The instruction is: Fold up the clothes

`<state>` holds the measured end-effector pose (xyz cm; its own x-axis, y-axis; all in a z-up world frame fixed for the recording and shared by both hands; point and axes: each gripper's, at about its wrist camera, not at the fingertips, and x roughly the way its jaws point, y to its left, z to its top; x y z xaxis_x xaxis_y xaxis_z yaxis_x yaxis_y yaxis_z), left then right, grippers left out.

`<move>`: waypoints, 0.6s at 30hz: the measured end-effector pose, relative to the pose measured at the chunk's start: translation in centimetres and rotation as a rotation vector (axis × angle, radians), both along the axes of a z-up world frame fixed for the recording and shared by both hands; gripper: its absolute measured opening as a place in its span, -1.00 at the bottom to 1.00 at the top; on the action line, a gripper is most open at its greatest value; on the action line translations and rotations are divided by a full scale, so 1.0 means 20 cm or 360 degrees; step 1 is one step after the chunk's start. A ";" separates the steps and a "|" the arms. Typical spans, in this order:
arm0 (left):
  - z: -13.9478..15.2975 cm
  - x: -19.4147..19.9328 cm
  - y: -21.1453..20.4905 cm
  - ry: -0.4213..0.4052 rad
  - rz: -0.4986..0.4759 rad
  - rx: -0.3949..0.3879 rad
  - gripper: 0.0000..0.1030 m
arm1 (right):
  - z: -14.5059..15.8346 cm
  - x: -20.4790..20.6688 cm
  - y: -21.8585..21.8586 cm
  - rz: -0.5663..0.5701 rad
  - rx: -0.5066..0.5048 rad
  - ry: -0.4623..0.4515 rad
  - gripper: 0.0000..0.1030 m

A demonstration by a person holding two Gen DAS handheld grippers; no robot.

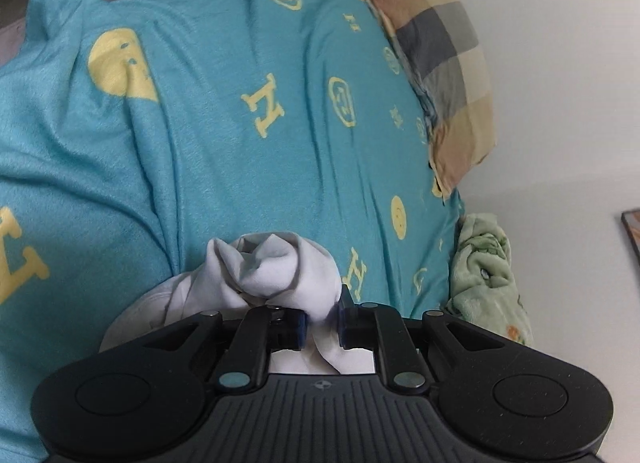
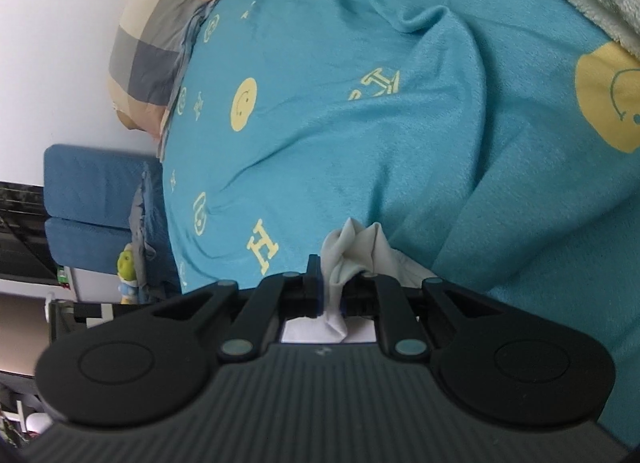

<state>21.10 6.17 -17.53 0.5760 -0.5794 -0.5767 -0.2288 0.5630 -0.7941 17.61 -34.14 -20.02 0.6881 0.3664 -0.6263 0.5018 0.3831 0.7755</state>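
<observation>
Both the left tongs (image 1: 322, 327) and the right tongs (image 2: 331, 290) are clamped on bunched edges of a pale grey-white garment (image 1: 264, 267), held just over the turquoise bed cover (image 1: 248, 167). Lay it down with both corners level and the cloth taut; it looks thin, soft and crumpled

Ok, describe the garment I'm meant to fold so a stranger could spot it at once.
Start from the bed under its turquoise blanket printed with yellow smileys and letters. At its near edge lies a white cloth, bunched, pinched in the jaws of both grippers. It is the only plain white fabric; the pillow is checked.
</observation>
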 end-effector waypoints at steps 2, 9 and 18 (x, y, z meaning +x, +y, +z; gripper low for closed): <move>0.05 -0.02 -0.02 -0.0088 -0.0022 0.0073 -0.52 | 0.02 -0.01 0.00 0.0003 -0.0016 -0.0041 -0.56; 0.31 -0.18 -0.16 -0.0556 -0.0075 0.0544 0.40 | 0.22 -0.05 0.09 0.0141 -0.0255 -0.0379 0.66; 0.20 -0.19 -0.33 -0.0613 -0.0281 0.0995 0.54 | 0.28 0.00 0.33 0.0622 -0.1193 -0.0550 0.57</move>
<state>17.32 -0.37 -13.49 0.7322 -0.3124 -0.6052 0.1356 0.9377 -0.3200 17.58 -27.63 -14.48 0.7942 0.1933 -0.5761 0.0164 0.9409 0.3383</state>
